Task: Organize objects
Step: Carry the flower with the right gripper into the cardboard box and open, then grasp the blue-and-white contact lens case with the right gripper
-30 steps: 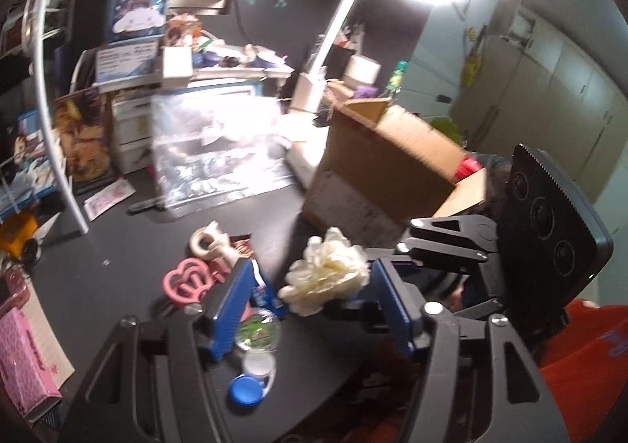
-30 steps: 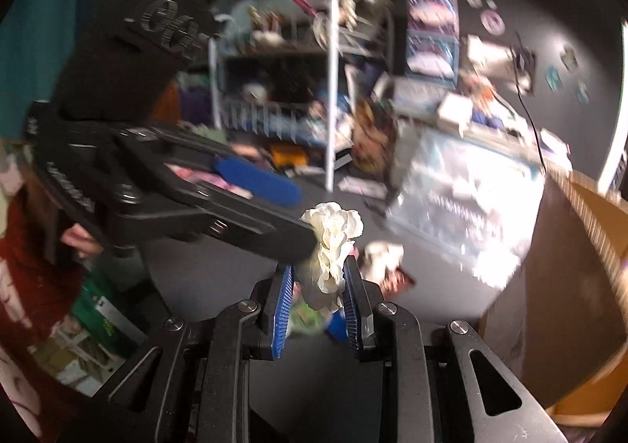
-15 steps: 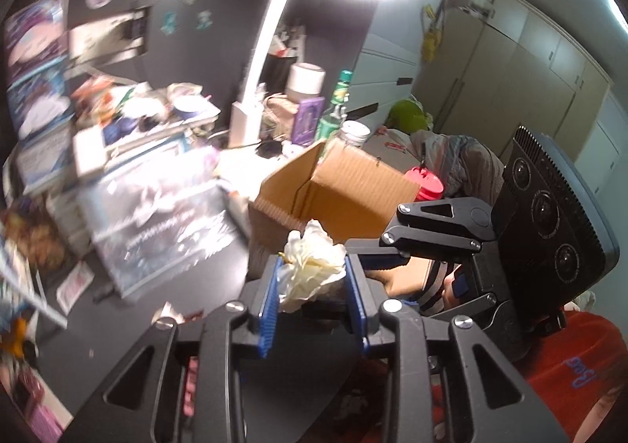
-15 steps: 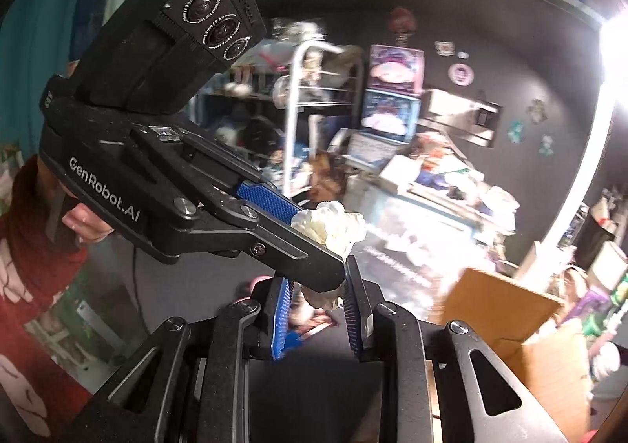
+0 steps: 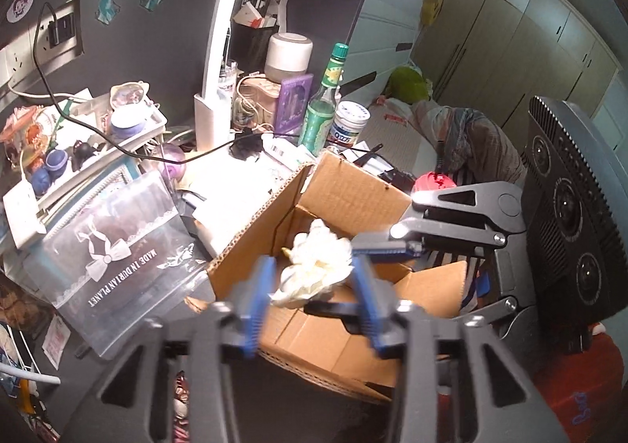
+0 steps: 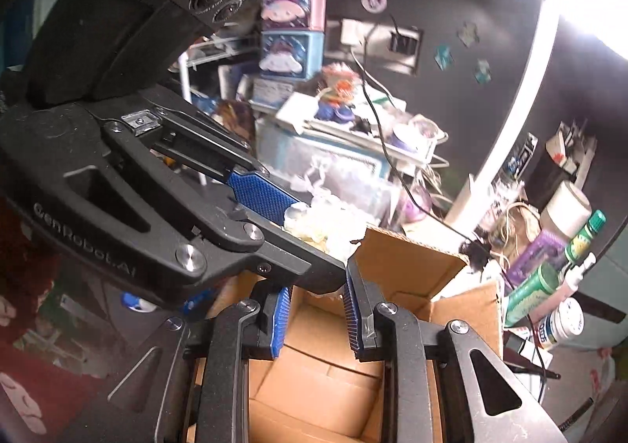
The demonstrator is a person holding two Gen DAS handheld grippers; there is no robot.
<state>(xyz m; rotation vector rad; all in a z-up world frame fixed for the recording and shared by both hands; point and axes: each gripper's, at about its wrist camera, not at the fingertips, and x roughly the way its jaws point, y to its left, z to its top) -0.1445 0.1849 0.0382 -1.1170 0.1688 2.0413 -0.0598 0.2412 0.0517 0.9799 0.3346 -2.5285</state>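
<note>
Left wrist view: a white fabric flower [image 5: 314, 266] is seen over the open cardboard box [image 5: 353, 199], between the left gripper [image 5: 310, 305] fingers, spread wide and motion-blurred. Right wrist view: the right gripper [image 6: 316, 319] is seen part-open and empty beneath the flower [image 6: 325, 223]. Soft, light and crushable by appearance, it is best pinched gently at its bunched base.

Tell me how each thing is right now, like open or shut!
cardboard box: open, flaps up.
white flower: over the box, between the tongs.
left tongs: pads either side of the flower, grip unclear.
right tongs: pads apart, tips hidden, grip unclear.
green bottle: upright, cap on.
lamp: on.
</note>
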